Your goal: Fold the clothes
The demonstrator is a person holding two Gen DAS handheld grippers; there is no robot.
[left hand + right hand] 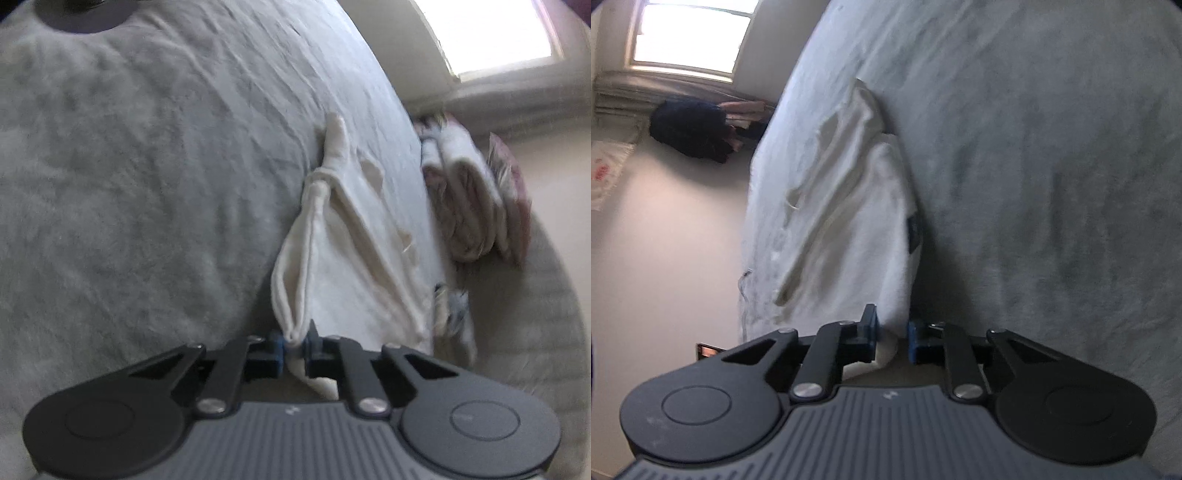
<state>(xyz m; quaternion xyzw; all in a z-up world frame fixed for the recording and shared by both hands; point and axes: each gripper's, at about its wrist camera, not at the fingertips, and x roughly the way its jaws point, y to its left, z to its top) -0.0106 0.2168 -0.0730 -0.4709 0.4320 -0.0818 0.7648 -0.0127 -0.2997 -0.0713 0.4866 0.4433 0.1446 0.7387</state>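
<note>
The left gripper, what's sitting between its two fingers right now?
A bunched corner of the cream cloth. The left wrist view shows the left gripper shut on it, with the rest of the cloth lying ahead on the grey blanket.

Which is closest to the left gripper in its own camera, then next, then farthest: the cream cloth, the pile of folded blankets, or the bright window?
1. The cream cloth: its corner is pinched in the left gripper, on the grey bed cover.
2. The pile of folded blankets: farther off, to the right, past the bed's edge.
3. The window: farthest, top right, on the wall.
</note>
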